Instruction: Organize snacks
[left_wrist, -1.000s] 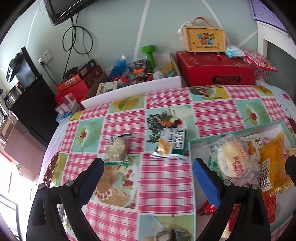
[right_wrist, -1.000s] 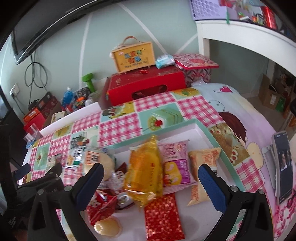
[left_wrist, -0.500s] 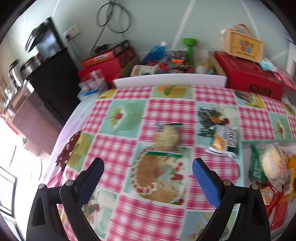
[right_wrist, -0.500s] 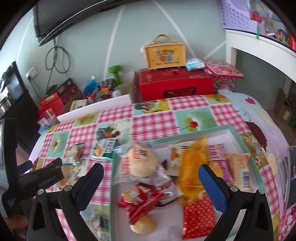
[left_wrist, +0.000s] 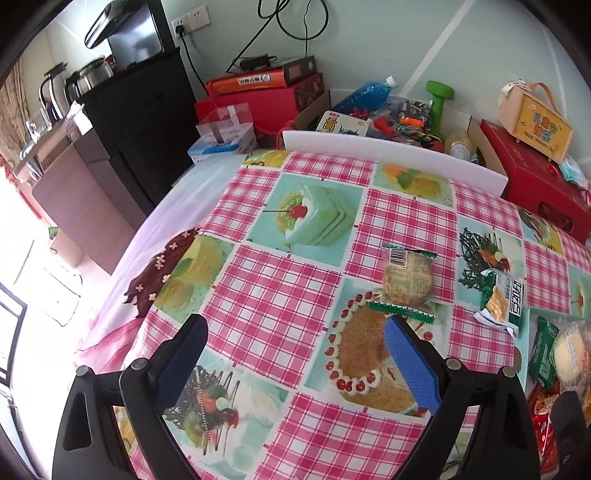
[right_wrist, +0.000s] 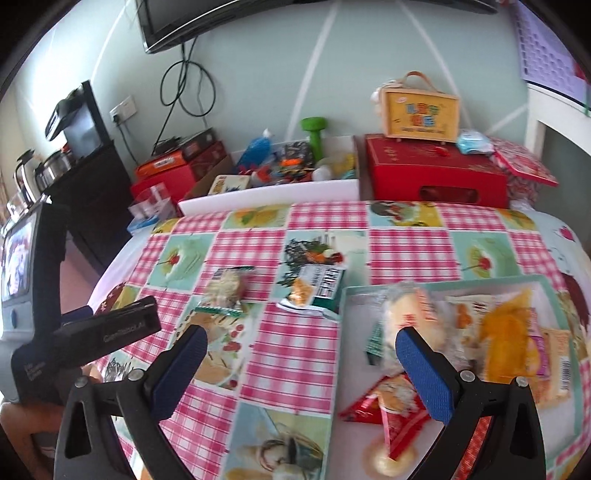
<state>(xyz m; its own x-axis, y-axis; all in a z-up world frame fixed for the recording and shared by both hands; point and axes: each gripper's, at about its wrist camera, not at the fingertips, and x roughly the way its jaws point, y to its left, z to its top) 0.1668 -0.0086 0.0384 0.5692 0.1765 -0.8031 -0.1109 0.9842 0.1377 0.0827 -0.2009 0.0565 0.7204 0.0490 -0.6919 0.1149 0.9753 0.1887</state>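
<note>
Now two snack packets lie loose on the checked tablecloth (left_wrist: 280, 295), outside the tray. One is a clear packet with a round pale rice cracker (left_wrist: 407, 282) inside, with green toothed seams at both ends and a barcode at the far end. Just beside it, but apart, lies a green and white cracker packet (left_wrist: 503, 303) with a picture of small yellow crackers, close to the corner of the tray. The tray (right_wrist: 436, 287) is white with a pale green rim and holds many snacks: a round bun in clear wrap (right_wrist: 410, 317), an orange-yellow packet (right_wrist: 508, 332), a pink packet at the far right, a red packet (right_wrist: 391, 410) in front and a small dark green packet; this part is a little blurred. The left gripper (left_wrist: 293, 363) hovers above the cloth with jaws wide apart and nothing between them; its right pad is just before the rice cracker packet. The right gripper (right_wrist: 301, 373) is also wide open and empty, over the left edge of the tray.
</note>
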